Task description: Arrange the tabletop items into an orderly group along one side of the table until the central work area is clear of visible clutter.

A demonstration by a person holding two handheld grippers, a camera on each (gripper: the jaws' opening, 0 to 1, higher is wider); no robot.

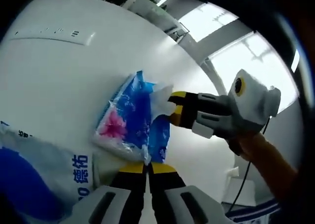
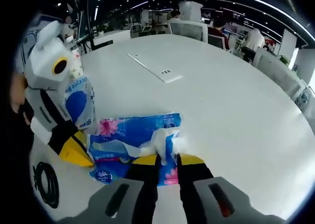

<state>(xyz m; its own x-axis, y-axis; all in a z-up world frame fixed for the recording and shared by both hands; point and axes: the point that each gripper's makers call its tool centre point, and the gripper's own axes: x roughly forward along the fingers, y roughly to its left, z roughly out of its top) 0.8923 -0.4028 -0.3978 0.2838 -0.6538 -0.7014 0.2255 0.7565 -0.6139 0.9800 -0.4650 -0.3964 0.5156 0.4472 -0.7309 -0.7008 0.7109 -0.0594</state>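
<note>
Tissue pack: glossy, crinkly plastic film w/ soft white paper at 3 o'clock. Table: smooth, matt white. Bag at 8 o'clock: shiny plastic wrap.

A large white round-edged table is seen carrying the things. A blue plastic tissue pack with pink flowers lies flat on it near the front edge. A taller white-and-blue plastic-wrapped pack stands just left of it. A long flat white cable-port panel is set into the tabletop farther back. A black cable coil lies at the near left.
</note>
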